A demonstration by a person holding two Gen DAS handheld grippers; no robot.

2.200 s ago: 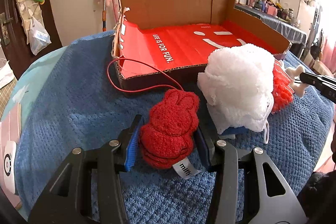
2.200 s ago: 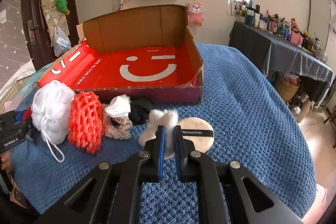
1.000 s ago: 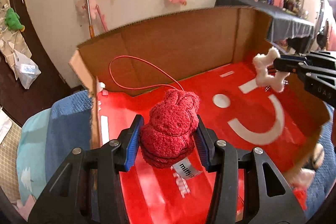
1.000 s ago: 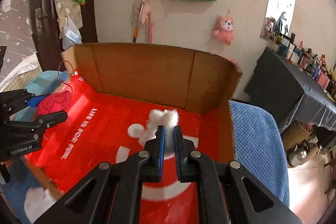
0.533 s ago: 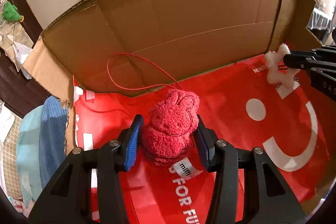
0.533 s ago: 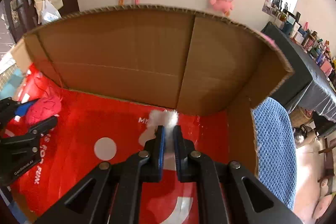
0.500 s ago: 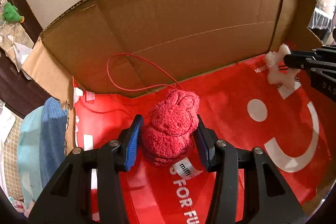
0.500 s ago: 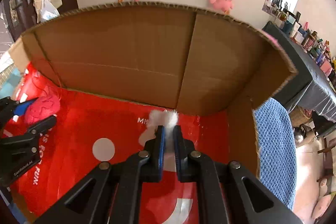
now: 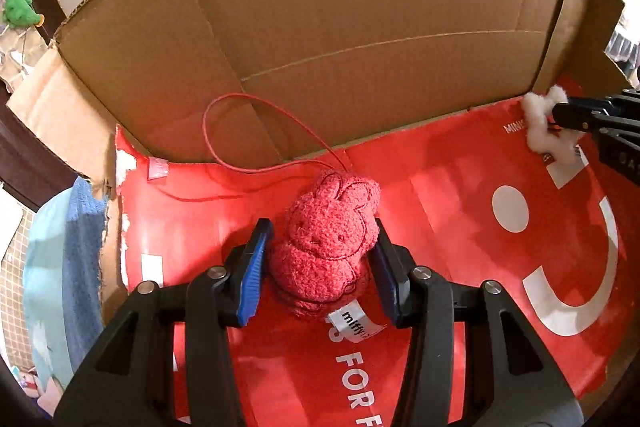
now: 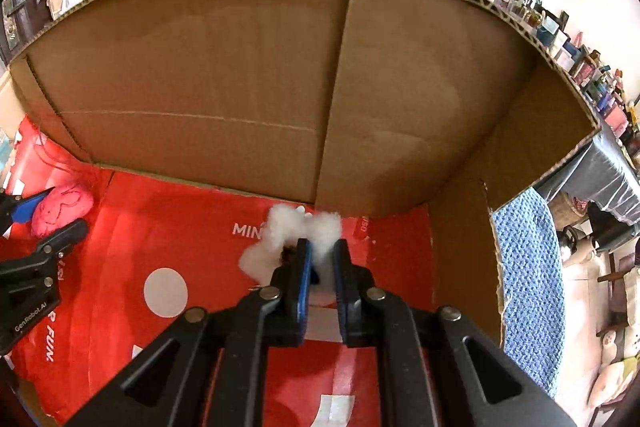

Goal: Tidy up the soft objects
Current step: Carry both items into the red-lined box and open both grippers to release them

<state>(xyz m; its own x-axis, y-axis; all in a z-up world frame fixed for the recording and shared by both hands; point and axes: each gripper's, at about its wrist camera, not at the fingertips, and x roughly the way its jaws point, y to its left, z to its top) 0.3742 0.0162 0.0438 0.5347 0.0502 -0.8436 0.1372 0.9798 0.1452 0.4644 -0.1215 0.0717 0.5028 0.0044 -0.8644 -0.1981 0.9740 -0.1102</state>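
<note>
My left gripper (image 9: 322, 259) reached forward and angled down into the open brown cardboard box with the red printed floor (image 9: 360, 39), its blue-padded fingers (image 9: 252, 275) clamped on the sides of the fuzzy red bunny-shaped plush (image 9: 326, 247). The bunny sat low over the red floor toward the box's left side, whether touching it I could not tell; its white label (image 9: 356, 321) hung at the near end and its thin red cord loop (image 9: 248, 135) arched toward the box's back wall.

My right gripper (image 10: 320, 255) pointed the same way, tilted down toward the back right corner of the box. Its jaws stood nearly together, pinching the fluffy white bone-shaped plush (image 10: 296, 233), whose lobes stuck out past the tips just in front of the back wall. From my left camera, that white plush (image 9: 540, 123) hung near the floor at the wall's foot, well apart from the bunny. A blue knitted blanket (image 10: 528, 291) lay outside the box's right wall.
</note>
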